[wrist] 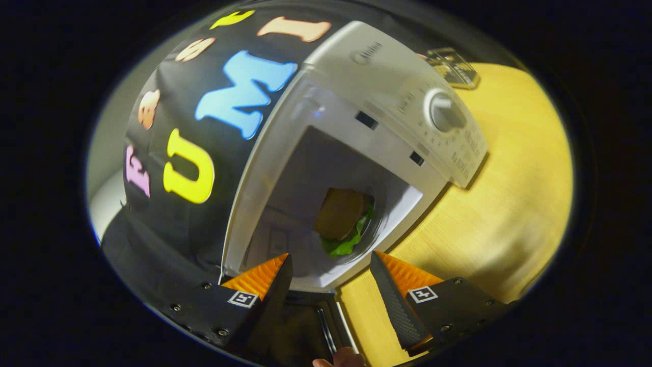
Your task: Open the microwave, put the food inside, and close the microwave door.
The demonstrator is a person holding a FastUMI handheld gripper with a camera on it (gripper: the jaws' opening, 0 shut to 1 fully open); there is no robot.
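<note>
The microwave [356, 127] stands on the yellow wooden worktop [509, 204] with its cavity open toward the camera, and the whole scene appears strongly tilted, which suggests the tool is being held at a roll as it works near the front of the oven. The food [342, 219], a sandwich with brown bread and green lettuce poking out beneath it, sits on the dark turntable plate [374, 232] inside the cavity, beyond the fingertips, so the loading step looks done. The tongs [331, 265] are spread wide and hold nothing; both fingers hang just in front of the lower lip of the opening, apart from the food. Below and between the fingers a dark panel with a pale edge [326, 321] shows, most likely the swung-open door, and a fingertip of a person's hand [340, 360] appears at its near edge. Judging by this, what remains is to push that door shut. A dial [444, 112] sits on the control panel, untouched.
</note>
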